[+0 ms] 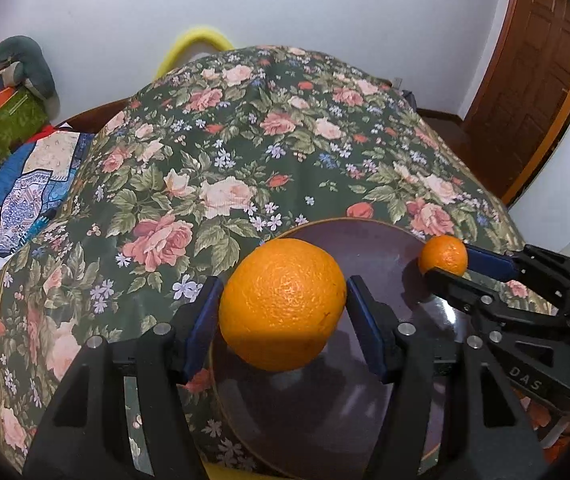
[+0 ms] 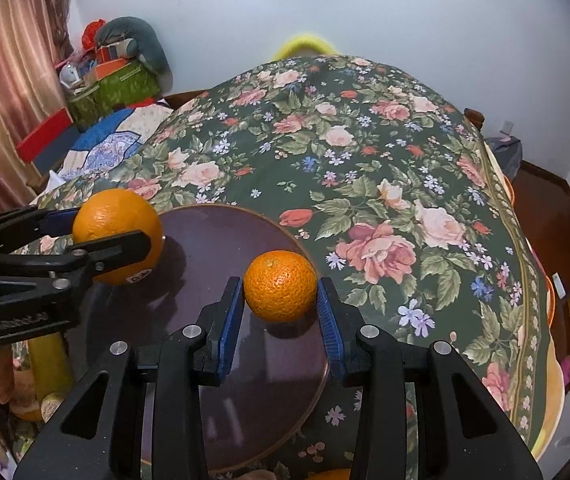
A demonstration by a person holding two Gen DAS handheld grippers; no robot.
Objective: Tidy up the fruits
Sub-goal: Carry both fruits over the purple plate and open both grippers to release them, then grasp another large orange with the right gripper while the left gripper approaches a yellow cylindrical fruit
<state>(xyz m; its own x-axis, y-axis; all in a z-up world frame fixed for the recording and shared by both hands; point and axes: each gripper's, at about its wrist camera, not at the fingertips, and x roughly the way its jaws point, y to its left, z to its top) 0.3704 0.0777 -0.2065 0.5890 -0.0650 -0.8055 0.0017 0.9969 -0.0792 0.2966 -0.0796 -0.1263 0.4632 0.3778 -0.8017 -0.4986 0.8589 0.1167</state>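
My left gripper (image 1: 283, 306) is shut on a large orange (image 1: 282, 304) and holds it above a dark purple plate (image 1: 381, 248). My right gripper (image 2: 281, 300) is shut on a small orange (image 2: 280, 286) just above the same plate (image 2: 213, 236). In the left wrist view the right gripper (image 1: 445, 262) and its small orange (image 1: 443, 255) are at the plate's right edge. In the right wrist view the left gripper (image 2: 117, 236) and large orange (image 2: 118, 216) are at the plate's left edge.
The plate lies on a table under a green floral cloth (image 1: 245, 152). A yellow chair back (image 1: 195, 46) stands behind it. Boxes and bags (image 2: 121, 76) are piled at the far left. A wooden door (image 1: 533, 80) is at the right.
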